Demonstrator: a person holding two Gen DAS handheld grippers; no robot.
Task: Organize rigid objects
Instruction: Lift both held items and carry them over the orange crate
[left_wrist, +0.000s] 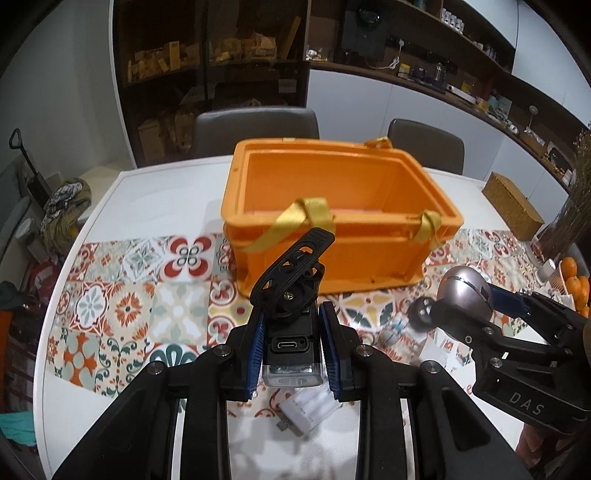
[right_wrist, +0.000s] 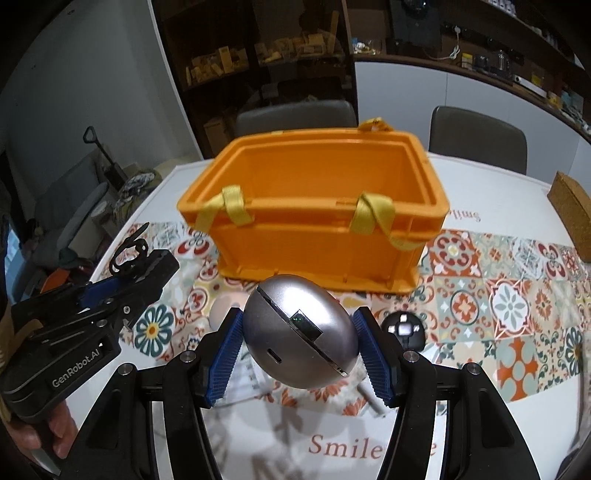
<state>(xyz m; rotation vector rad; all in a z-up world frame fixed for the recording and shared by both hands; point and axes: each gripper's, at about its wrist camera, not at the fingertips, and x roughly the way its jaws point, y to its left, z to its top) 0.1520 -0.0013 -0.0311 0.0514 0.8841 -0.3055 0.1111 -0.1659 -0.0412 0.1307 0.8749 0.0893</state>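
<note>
Left gripper had its blue-padded fingers pinching a small black light with a strap mount, USB-C port facing the camera, clear lens end at the bottom. The rubber strap stuck up and forward toward the orange crate. Light was held off the table, in front of the crate's near wall. Below it on the table lay a white multi-slot plastic piece, partly hidden by the fingers.

Centre: the orange crate sat open on the patterned tile runner, yellow webbing straps draped over the near rim. Inside looked empty as far as visible. Two chair backs stood behind the table.

Right gripper had its fingers clamped on a silver egg-shaped device, tilted, with a seam and a small dark window across it. It was held above the table, just short of the crate's near wall. A black round gadget sat on the runner just right of the egg. A pale rounded object peeked out left of the egg; could not tell what it was. A cork block lay at the far right table edge. A hand gripped the left gripper's handle at lower left in the right wrist view.
</note>
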